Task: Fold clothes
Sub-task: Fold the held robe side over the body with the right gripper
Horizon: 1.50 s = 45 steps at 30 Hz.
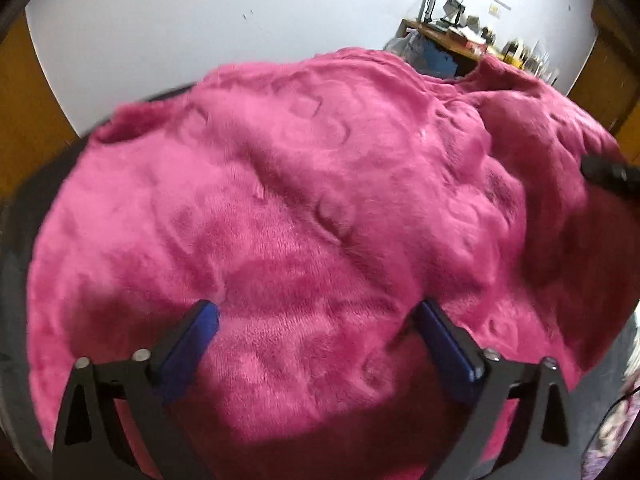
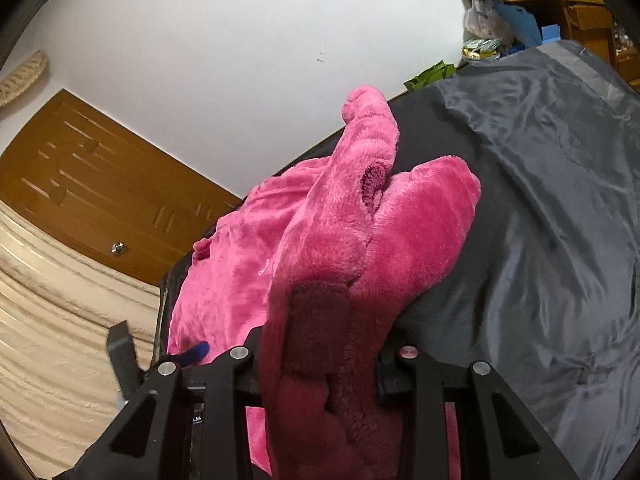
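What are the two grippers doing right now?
Left gripper: open, holding nothing, over the pink garment.
Right gripper: shut on the pink garment's bunched part.

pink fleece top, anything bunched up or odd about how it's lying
Yes. The pink fleece top lies spread on the dark bed cover, but the right hand-held gripper pinches one part into a thick raised wad, so it isn't flat.

A plain white wall (image 2: pixel 224 64) fills the back of the room, with a brown wooden door (image 2: pixel 92 196) set low at the left. A wooden desk (image 2: pixel 560 4) crowded with small items stands in the far right corner, blue boxes (image 2: pixel 516 24) below it. A dark grey sheet (image 2: pixel 560 200) covers the bed, beside cream ribbed bedding (image 2: pixel 52 332).
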### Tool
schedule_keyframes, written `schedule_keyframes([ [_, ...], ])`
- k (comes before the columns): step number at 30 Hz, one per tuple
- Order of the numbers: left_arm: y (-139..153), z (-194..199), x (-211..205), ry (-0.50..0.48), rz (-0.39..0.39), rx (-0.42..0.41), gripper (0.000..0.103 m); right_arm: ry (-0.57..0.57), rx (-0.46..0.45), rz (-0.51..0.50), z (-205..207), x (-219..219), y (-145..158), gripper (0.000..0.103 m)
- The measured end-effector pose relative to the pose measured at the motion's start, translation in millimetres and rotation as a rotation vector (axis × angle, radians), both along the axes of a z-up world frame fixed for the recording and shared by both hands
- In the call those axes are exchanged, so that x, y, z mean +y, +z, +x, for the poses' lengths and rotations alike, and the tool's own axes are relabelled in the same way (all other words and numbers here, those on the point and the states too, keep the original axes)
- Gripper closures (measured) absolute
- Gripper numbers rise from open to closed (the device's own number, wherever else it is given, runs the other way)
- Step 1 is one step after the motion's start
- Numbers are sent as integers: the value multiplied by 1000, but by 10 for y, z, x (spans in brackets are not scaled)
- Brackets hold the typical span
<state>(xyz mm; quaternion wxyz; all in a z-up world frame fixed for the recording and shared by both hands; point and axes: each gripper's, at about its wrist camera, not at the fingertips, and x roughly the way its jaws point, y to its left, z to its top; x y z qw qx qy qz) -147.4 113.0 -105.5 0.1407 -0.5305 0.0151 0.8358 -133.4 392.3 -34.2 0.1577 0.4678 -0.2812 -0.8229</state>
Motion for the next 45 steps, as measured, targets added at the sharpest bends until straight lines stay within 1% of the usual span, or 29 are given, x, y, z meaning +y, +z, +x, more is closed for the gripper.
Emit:
schedule_keyframes([
  [2, 48, -72, -83, -14, 49, -43, 2, -10, -1, 16, 20, -39, 26, 67],
  [3, 36, -117, -151, -9, 79, -53, 2, -16, -3, 19, 30, -47, 36, 67],
  [5, 135, -228, -243, 21, 143, -49, 2, -27, -5, 22, 43, -59, 51, 67],
  [8, 204, -467, -286, 61, 164, -41, 2, -37, -7, 26, 60, -72, 77, 67],
  [10, 162, -646, -252, 78, 115, -39, 2, -37, -7, 29, 69, -69, 91, 67],
  [12, 30, -751, -207, 81, 72, -58, 2, -36, -8, 29, 72, -63, 98, 67],
  [14, -121, -843, -123, 51, 22, -76, 0, -35, -11, 25, 65, -56, 97, 67],
  [16, -125, -845, -105, 29, -6, -41, 0, -37, -16, 11, 54, -40, 96, 67],
  [17, -118, -848, -108, 24, -11, -35, 0, -37, -17, 2, 52, -32, 98, 67],
  [19, -93, -860, -140, 32, 3, -53, 0, -38, -16, -22, 47, -25, 111, 67],
  [21, -8, -877, -177, 58, 16, -70, 0, -36, -11, -42, 45, -31, 140, 67],
  [23, 232, -770, -191, 94, 69, -43, 1, -30, 2, -53, 51, -60, 199, 67],
  [24, 330, -753, -205, 97, 101, -28, 1, -25, 10, -55, 56, -81, 232, 67],
  [25, 434, -722, -209, 90, 137, -15, 1, -19, 18, -58, 62, -109, 270, 67],
  [28, 557, -678, -166, 52, 219, -28, 1, -3, 42, -64, 73, -211, 392, 67],
  [39, 601, -681, -291, 69, 535, -158, 1, 115, 125, -58, 121, -822, 805, 68],
  [43, 700, -714, -461, 85, 573, -149, 1, 148, 142, -53, 124, -1054, 907, 68],
  [45, 719, -740, -576, 101, 612, -149, 1, 165, 152, -48, 122, -1191, 957, 68],
])
